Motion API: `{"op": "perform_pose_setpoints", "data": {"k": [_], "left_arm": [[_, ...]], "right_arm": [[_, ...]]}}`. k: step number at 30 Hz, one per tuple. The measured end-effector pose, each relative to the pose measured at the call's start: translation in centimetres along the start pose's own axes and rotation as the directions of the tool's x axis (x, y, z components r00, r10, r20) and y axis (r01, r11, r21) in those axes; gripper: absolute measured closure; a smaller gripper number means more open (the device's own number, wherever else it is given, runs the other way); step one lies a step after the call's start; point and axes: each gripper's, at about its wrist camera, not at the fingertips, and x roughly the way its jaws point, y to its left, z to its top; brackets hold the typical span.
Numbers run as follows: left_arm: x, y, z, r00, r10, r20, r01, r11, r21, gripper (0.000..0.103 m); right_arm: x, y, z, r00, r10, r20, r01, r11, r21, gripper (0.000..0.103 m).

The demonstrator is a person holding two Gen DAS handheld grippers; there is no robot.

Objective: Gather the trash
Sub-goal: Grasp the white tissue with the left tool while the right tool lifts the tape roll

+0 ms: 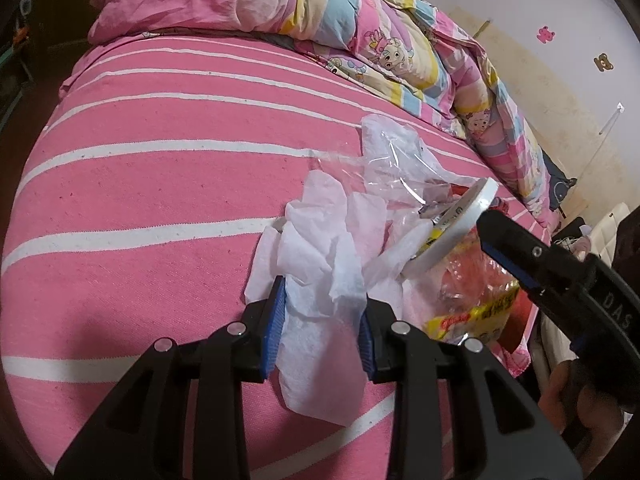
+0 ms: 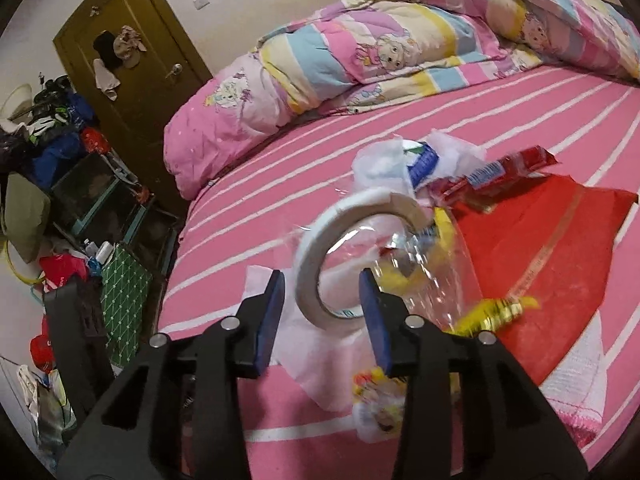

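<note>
Trash pile on my pink striped bed [image 1: 160,184]

My left gripper [image 1: 322,328] straddles crumpled tissue [image 1: 316,264], jaws apart; my right gripper [image 2: 322,312], jaws apart, straddles the tape roll [image 2: 320,248].

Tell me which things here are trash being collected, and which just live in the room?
Trash:
crumpled white tissue
white ring-shaped tape roll
clear crinkled plastic wrap
yellow snack wrapper
red foil wrapper

Just there:
pink striped bedsheet
cartoon-print quilt
brown wooden door
</note>
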Motion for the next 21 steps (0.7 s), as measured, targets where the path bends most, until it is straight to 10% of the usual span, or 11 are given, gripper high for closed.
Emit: {"op": "perform_pose_setpoints", "data": {"k": [14, 15, 21], "left_arm": [[0.0, 0.3, 0.3, 1.0, -0.014, -0.007, 0.014, 1.0, -0.022, 0.072], [0.0, 0.3, 0.3, 1.0, -0.014, -0.006, 0.014, 1.0, -0.023, 0.076], [-0.4, 0.5, 0.3, 1.0, 0.002, 0.01, -0.002, 1.0, -0.008, 0.095]], "right_arm": [[2.4, 0.4, 0.6, 0.999, 0.017, -0.032, -0.016, 1.0, 0.026, 0.071], [2.5, 0.3, 0.7, 0.999, 0.023, -0.034, -0.022, 0.999, 0.028, 0.086], [1.8, 1.3, 0.8, 0.999, 0.033, 0.005, -0.033, 0.999, -0.024, 0.087]]}}
